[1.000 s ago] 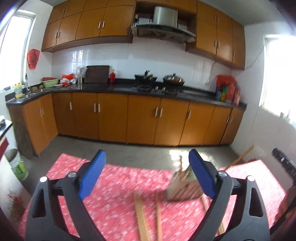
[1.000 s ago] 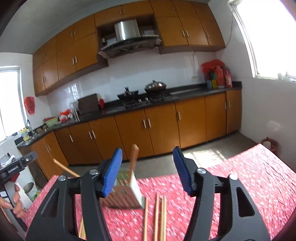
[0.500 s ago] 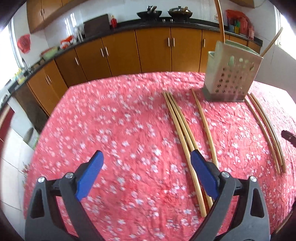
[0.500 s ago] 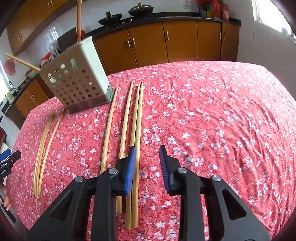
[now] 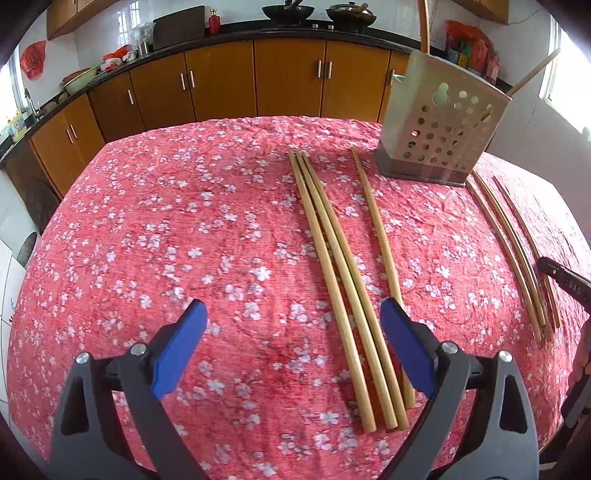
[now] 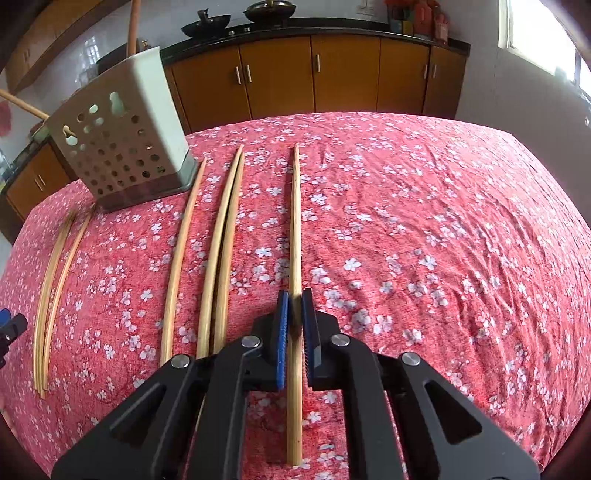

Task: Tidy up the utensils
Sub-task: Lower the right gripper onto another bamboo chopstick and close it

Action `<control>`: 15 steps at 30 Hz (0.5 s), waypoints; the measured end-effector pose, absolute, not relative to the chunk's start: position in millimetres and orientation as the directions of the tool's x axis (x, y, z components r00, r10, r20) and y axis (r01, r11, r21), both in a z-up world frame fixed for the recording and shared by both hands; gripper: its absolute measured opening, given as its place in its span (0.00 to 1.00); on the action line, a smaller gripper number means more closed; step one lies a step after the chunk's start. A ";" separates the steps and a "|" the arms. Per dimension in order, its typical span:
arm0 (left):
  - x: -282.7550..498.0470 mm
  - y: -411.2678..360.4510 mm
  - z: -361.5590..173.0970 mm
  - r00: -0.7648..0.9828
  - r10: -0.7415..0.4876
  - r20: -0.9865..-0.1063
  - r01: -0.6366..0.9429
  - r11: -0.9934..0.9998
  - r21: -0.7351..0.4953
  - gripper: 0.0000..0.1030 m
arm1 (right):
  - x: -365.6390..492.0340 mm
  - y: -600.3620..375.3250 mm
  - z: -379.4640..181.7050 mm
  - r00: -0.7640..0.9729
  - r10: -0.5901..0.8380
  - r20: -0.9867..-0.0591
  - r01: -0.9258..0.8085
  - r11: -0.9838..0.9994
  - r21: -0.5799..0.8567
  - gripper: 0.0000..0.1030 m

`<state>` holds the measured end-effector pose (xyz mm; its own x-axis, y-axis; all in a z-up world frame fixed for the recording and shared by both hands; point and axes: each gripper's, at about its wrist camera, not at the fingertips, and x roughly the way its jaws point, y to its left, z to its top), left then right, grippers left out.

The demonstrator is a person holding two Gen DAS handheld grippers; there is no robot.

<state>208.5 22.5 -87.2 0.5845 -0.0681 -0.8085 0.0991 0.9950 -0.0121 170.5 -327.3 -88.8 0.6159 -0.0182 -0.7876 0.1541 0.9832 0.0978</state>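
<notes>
Before orange cabinets (image 5: 218, 85), red floral tablecloth (image 5: 184, 221)

Bright window daylight, blown-out glare right; fisheye bending, dark corners.

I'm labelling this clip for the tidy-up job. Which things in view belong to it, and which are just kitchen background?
Part of the job:
- right gripper, shut on one chopstick
- left gripper, open above the table
- loose chopsticks on the floral tablecloth
- perforated utensil holder

Just background:
- woks on the stove
- cabinets
</notes>
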 end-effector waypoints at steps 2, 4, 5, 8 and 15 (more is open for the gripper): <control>209.2 18.2 -90.7 0.581 -0.061 -0.812 0.101 0.995 -0.003 0.81 | 169.8 -327.7 -88.8 0.617 -0.023 -0.787 0.148 0.985 0.088 0.08; 211.1 18.5 -93.7 0.572 -0.062 -0.818 0.089 0.996 -0.013 0.73 | 168.8 -326.0 -89.1 0.619 -0.032 -0.785 0.142 0.987 0.072 0.08; 211.7 20.2 -94.2 0.571 -0.066 -0.819 0.082 0.996 -0.023 0.71 | 168.0 -325.3 -89.4 0.620 -0.033 -0.784 0.140 0.988 0.068 0.08; 213.3 22.8 -96.0 0.566 -0.072 -0.821 0.073 0.997 -0.037 0.66 | 163.8 -324.5 -89.6 0.623 -0.034 -0.781 0.138 0.988 0.067 0.08; 215.8 18.2 -104.0 0.574 -0.017 -0.819 0.061 0.998 0.023 0.48 | 158.1 -322.2 -88.3 0.626 -0.039 -0.779 0.136 0.989 0.060 0.08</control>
<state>215.8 18.2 -104.0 0.5736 -0.0165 -0.8190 0.0610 0.9979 0.0226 158.1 -322.2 -88.3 0.6261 -0.0394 -0.7787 0.1364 0.9889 0.0596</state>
